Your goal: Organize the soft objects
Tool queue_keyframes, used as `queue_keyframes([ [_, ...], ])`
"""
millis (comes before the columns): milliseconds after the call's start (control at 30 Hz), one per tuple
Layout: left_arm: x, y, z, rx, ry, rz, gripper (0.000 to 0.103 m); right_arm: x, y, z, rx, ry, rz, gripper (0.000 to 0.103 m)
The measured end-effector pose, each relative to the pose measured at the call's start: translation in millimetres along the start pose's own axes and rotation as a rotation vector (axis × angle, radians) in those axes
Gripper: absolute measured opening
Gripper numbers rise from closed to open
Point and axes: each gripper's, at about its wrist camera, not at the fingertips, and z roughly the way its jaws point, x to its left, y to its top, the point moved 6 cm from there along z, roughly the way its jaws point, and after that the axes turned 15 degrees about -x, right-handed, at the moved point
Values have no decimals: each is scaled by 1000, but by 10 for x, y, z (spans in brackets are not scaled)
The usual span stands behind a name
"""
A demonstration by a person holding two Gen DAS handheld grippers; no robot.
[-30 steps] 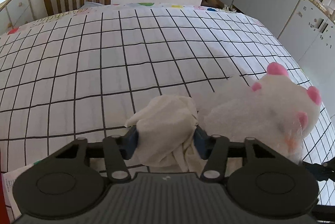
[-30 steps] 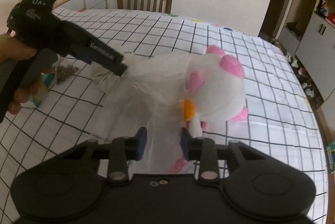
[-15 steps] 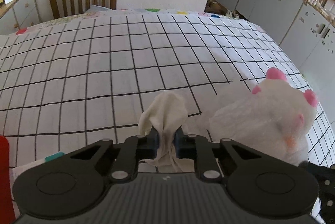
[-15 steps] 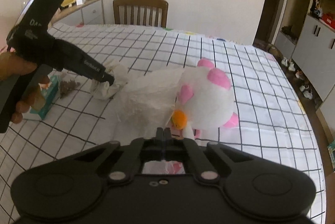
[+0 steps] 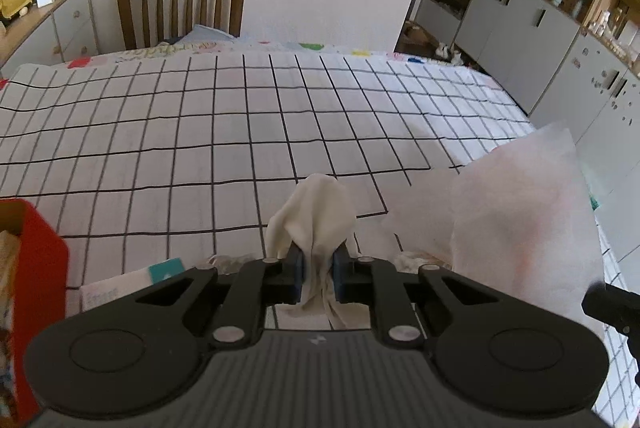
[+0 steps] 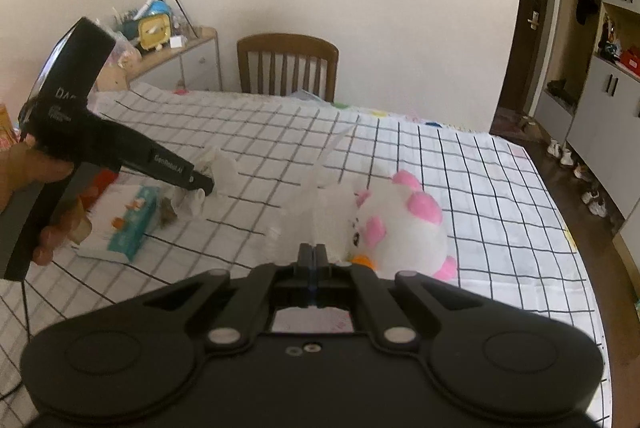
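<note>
Left tongs (image 5: pixel 318 274), newly clamped on a cream cloth (image 5: pixel 316 216), and right tongs (image 6: pixel 313 256), pinched shut on a sheer bag (image 6: pixel 320 199) around the plush toy (image 6: pixel 404 224), begin lifting both off the table (image 5: pixel 200 131).

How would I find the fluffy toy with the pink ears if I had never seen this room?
Look at the big bed with the black-and-white checked cover. On the side nearest the door lies the plush toy, partly wrapped in a thin see-through bag. It is the only round white animal there, with pink ears and an orange beak, unlike the crumpled cream cloth farther left.
</note>
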Motion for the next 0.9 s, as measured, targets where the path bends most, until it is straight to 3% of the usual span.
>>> queue_keyframes([
  [600, 349, 111, -942, -51, 24, -29, 14, 522, 481, -301, -86, 147, 31, 0],
  [900, 659, 103, -1238, -72, 30, -43, 14, 713, 512, -236, -72, 161, 10, 0],
])
